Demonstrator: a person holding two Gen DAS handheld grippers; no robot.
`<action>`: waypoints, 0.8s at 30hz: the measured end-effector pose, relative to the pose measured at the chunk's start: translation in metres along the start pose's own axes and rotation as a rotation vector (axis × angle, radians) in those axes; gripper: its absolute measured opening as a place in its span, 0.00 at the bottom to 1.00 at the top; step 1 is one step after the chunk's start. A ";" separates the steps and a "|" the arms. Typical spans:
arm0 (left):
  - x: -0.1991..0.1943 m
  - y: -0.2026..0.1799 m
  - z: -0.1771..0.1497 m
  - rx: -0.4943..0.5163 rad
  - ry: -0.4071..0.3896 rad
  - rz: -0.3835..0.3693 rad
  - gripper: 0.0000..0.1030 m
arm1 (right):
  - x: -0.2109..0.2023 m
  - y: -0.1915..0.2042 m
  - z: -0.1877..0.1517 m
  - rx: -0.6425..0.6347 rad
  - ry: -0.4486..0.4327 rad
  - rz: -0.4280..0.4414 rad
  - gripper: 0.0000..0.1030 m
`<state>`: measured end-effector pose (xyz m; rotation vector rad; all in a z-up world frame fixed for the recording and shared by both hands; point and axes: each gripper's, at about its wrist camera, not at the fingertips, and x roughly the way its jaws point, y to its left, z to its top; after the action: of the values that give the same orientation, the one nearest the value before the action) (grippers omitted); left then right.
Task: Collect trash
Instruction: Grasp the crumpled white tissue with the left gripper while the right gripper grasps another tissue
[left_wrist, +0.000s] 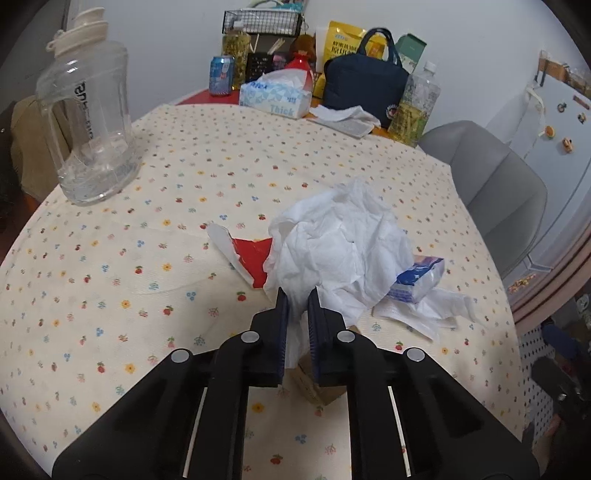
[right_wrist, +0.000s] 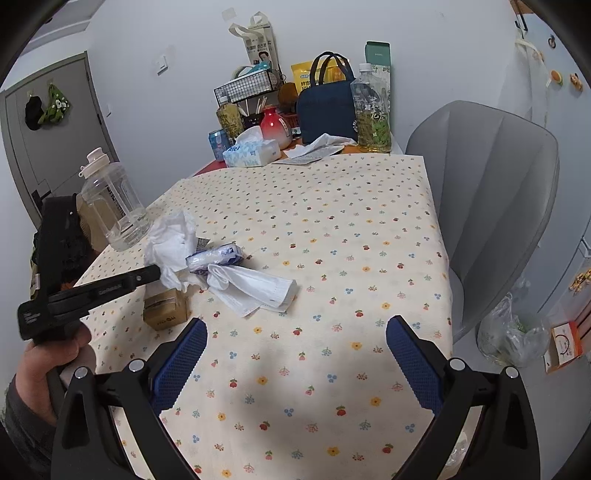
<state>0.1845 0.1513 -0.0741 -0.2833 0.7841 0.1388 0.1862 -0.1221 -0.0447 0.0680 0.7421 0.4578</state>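
Left wrist view: left tool nearly closed, its pads pinching the near edge of the crumpled white tissue, which mounds up directly ahead of the tips on the flowered tabletop. Grip is on a thin fold only; the bulk of the tissue lies beyond the tool. A torn red-and-white wrapper touches the tissue on its left; a blue-and-white packet and a flat white face mask lie against its right. A small brown carton sits beneath the tool. Right wrist view: right tool wide open, nothing between the pads, hovering over bare cloth at the near edge. The trash cluster lies far-left of it, the mask's long axis running left-far to right-near, its right end the closest piece. Judgement: left hand has the tissue; the mask falls to the right tool.
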 end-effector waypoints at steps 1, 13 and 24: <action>-0.005 0.003 0.000 -0.010 -0.011 -0.005 0.09 | 0.002 0.001 0.000 0.000 0.002 0.005 0.93; -0.056 0.041 0.010 -0.099 -0.119 -0.021 0.09 | 0.028 0.036 0.013 -0.077 0.020 0.032 0.91; -0.075 0.084 -0.001 -0.177 -0.141 0.002 0.09 | 0.065 0.070 0.022 -0.170 0.064 0.023 0.83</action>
<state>0.1125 0.2300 -0.0383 -0.4357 0.6328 0.2281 0.2155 -0.0291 -0.0544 -0.0978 0.7633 0.5452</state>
